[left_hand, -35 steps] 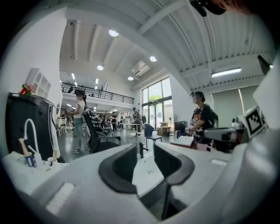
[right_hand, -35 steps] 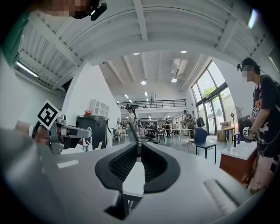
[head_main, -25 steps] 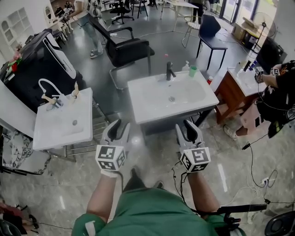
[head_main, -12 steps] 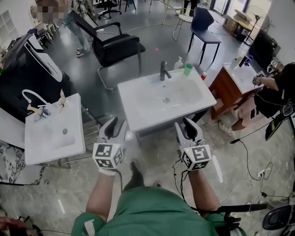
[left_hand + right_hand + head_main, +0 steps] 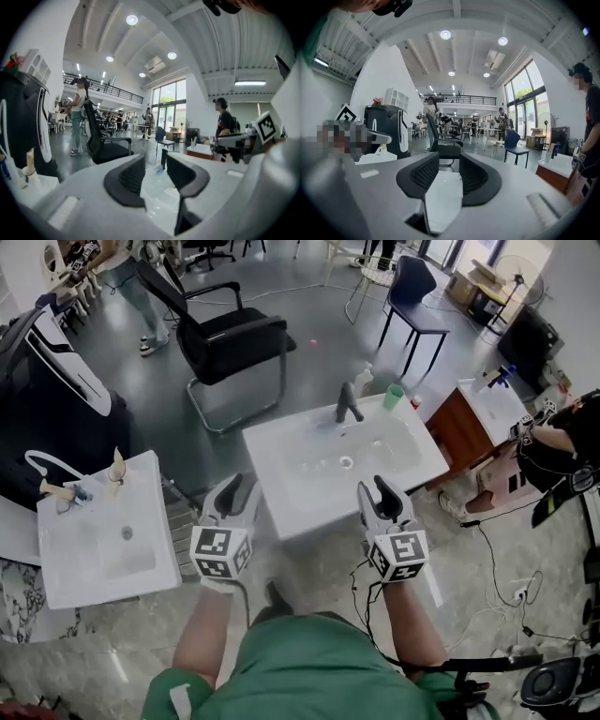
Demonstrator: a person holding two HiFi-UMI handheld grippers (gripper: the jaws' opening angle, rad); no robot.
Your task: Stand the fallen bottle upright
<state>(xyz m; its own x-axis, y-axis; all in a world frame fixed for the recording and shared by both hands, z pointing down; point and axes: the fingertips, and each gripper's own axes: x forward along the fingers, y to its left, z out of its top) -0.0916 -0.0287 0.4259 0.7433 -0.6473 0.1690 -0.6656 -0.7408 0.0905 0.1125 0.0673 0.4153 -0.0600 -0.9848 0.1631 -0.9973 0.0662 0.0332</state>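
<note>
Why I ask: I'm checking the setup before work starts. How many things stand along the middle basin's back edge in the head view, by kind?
Dark tap: 1
Pale bottle: 1
Green cup: 1
Small red-topped item, too small to name: 1
Total: 4
</note>
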